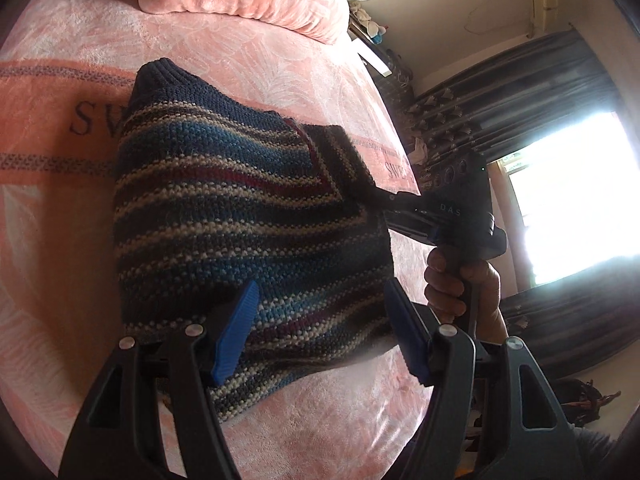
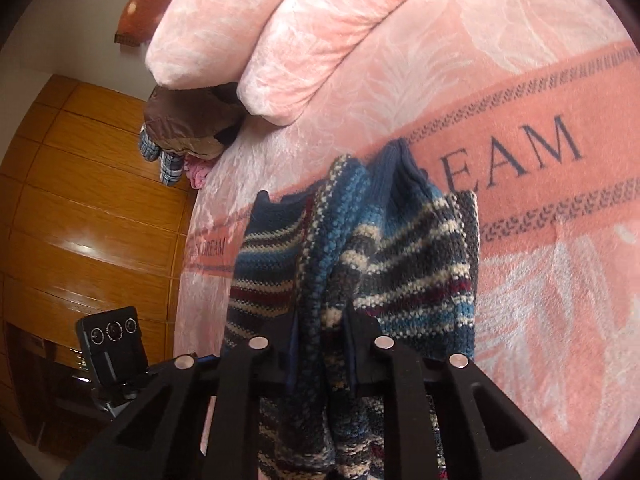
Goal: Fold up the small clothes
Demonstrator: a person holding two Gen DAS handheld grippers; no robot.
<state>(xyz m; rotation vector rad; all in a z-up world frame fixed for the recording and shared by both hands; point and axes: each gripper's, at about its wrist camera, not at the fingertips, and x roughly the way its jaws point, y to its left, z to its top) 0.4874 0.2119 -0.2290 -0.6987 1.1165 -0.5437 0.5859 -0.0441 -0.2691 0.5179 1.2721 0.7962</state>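
Here, a bunched fold of the sweater (image 2: 320, 264) was pinched between the right gripper (image 2: 320, 344) jaws. The left gripper (image 1: 320, 332) jaws were spread wide over the sweater on the bed (image 1: 280, 48).

One striped sweater (image 1: 248, 216), two pink pillows (image 2: 280, 40), two tools (image 1: 320, 332).

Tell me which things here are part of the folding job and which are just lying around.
Part of the job: striped knit sweater, right gripper clamping it, left gripper open.
Lying about: pink pillows, brown garment, plaid slippers, curtains.
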